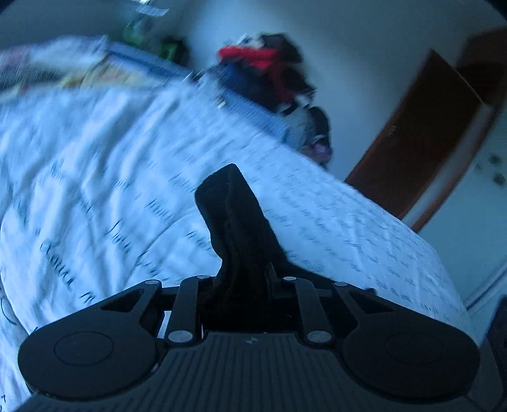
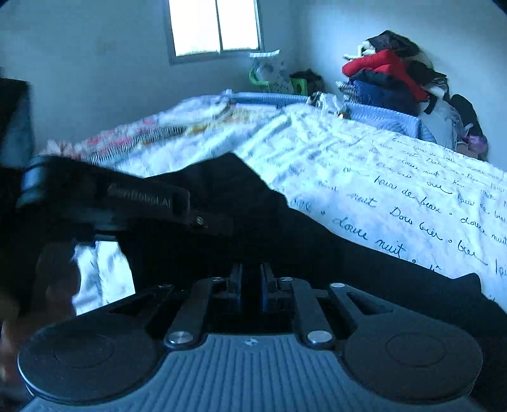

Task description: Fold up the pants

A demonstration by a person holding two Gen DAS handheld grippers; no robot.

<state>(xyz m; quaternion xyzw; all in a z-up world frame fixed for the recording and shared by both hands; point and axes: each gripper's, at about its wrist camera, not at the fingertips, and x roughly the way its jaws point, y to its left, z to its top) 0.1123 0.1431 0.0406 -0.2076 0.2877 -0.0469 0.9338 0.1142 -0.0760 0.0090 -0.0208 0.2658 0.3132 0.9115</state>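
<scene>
While pinched: one pants [image 2: 285, 228], two tools

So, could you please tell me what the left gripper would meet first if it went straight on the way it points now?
Beyond the black pants fabric pinched in the left gripper, likely the white script-printed bedspread; blur leaves depth unclear.

Both views are taken from wrist cameras set just behind each gripper, looking forward and slightly downward along its fingers. The left gripper [image 1: 244, 285] is seen close at the bottom edge, the view tilted, facing across the bed [image 1: 95, 177] toward a door [image 1: 421, 142]. From the right gripper [image 2: 252, 285] a window [image 2: 215, 25] is faced. The bed and a clothes pile [image 2: 393, 76] are shared by both views.
</scene>
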